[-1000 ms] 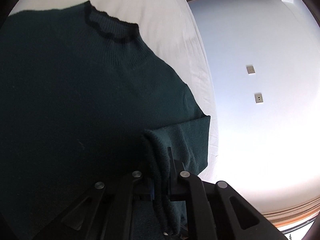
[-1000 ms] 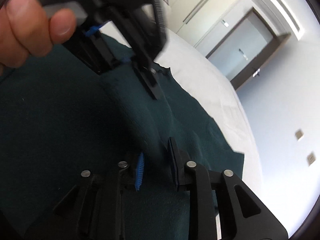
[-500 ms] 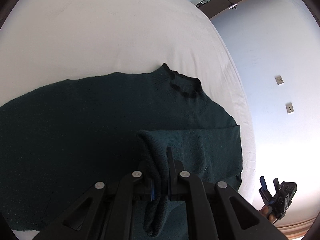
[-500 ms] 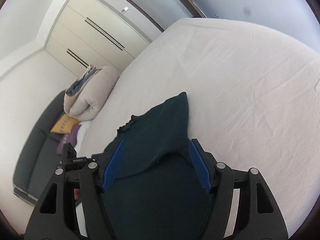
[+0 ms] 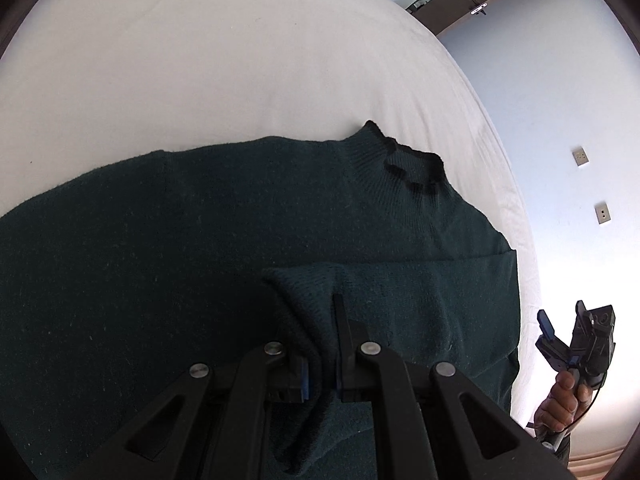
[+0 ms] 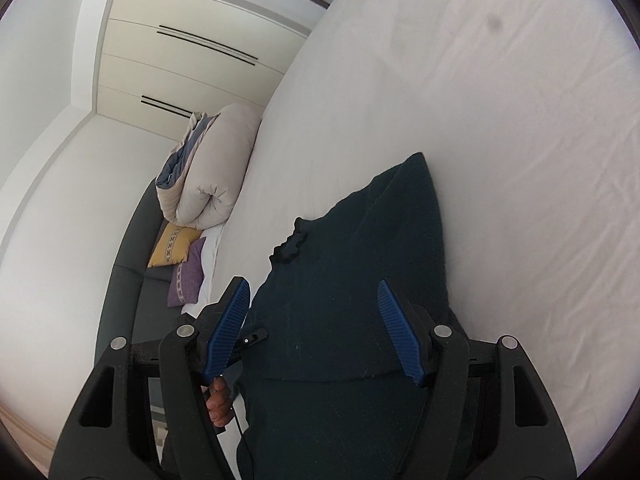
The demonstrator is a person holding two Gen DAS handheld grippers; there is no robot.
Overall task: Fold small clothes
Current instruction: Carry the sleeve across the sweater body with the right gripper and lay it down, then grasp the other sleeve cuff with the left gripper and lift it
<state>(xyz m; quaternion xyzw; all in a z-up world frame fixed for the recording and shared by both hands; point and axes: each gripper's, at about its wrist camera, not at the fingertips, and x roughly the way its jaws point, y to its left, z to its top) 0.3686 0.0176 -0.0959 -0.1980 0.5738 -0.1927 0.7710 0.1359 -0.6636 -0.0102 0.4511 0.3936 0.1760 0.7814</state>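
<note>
While the dark green sweater [image 5: 240, 240] lies spread flat across the white bed [image 5: 200, 60], its ribbed collar [image 5: 404, 168] points toward the far right of the left wrist view. One sleeve [image 5: 420, 292] is folded inward over the body, lying as a band across the near right part of the garment. The left gripper [image 5: 320, 344] is clamped on the cuff end of that sleeve — a bunched ridge of knit stands up between its two black fingers, which are pressed close together with the fabric hanging down between them.

Off the right edge of the bed in that same view, the right gripper [image 5: 568, 328] appears small, held up in a hand [image 5: 560, 400], clear of the cloth. From the right wrist view its blue-padded fingers [image 6: 228, 332] stand wide apart with nothing between them; the sweater [image 6: 360, 280] is seen beyond them, resting on the bed [image 6: 520, 160], its collar [image 6: 290, 244] on the left side of the garment.

At the far left of that view a rolled duvet [image 6: 212, 172] sits on a dark sofa [image 6: 124, 280] — below it a yellow cushion [image 6: 172, 246] and a purple cushion [image 6: 188, 276]. A cream wardrobe [image 6: 180, 68] stands behind.
</note>
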